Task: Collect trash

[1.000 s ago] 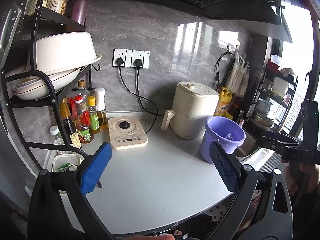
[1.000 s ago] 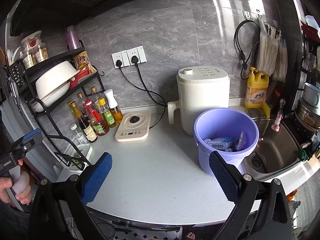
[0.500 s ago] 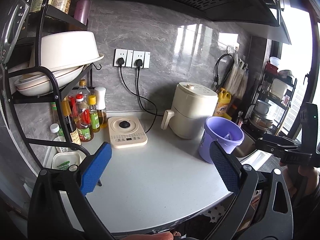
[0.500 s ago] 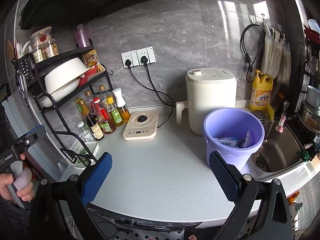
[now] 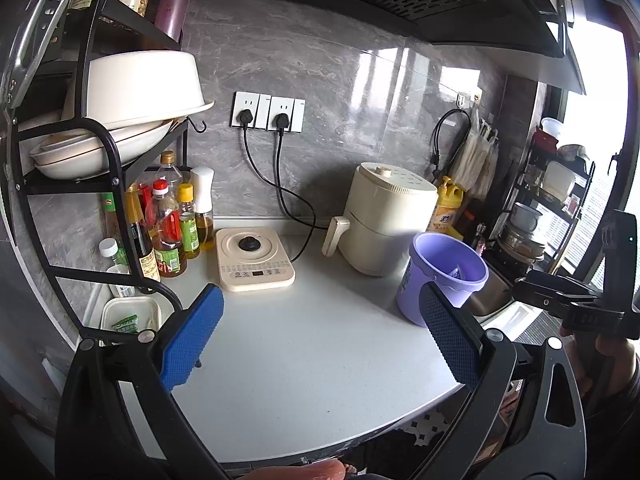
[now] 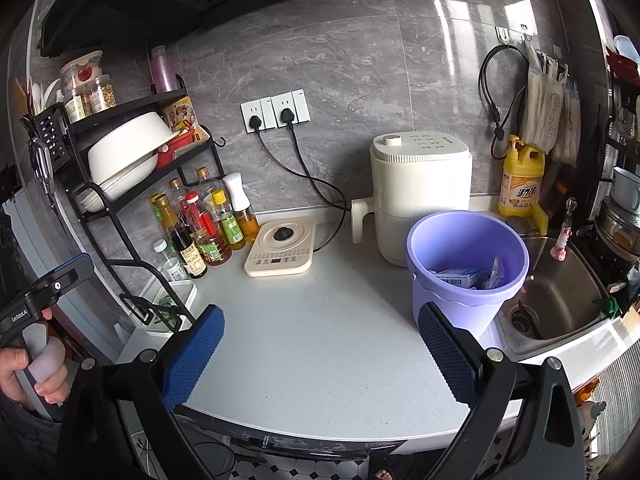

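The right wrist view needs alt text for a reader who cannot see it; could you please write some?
An open, empty right gripper hangs over a pale kitchen counter, facing a purple bucket with packaging scraps inside. Behind stand a cream appliance, a flat cream cooker base and sauce bottles; a steel sink lies right.

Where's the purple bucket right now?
The purple bucket stands on the right of the countertop in both views, just in front of the cream appliance and beside the sink.
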Available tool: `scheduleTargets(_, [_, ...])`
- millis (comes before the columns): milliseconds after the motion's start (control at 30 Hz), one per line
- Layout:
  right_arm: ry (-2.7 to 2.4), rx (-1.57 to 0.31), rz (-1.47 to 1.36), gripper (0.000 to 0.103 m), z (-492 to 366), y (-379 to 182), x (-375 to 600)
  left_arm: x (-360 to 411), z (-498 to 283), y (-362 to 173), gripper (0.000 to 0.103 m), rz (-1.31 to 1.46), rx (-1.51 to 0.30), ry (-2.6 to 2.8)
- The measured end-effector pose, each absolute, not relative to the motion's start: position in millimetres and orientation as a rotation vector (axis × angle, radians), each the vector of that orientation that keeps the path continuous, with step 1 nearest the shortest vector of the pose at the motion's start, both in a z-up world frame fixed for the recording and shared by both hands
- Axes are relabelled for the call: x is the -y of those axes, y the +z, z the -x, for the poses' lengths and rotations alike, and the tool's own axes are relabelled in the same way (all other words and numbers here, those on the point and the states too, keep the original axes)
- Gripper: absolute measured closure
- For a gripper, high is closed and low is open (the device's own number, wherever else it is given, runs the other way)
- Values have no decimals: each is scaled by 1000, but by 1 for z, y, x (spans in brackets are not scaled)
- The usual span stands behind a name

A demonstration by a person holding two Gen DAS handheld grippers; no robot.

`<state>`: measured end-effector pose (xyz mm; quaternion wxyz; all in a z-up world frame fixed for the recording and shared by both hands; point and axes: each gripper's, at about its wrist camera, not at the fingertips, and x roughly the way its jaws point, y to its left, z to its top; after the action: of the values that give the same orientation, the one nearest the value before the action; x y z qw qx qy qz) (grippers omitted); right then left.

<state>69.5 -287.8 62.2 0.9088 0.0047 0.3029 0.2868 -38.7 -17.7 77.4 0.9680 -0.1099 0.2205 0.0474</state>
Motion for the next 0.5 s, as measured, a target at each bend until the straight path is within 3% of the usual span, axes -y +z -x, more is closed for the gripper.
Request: scheduleTargets(500, [581, -629, -11, 8, -69, 60, 287, 17, 35, 71, 6, 240, -462, 89])
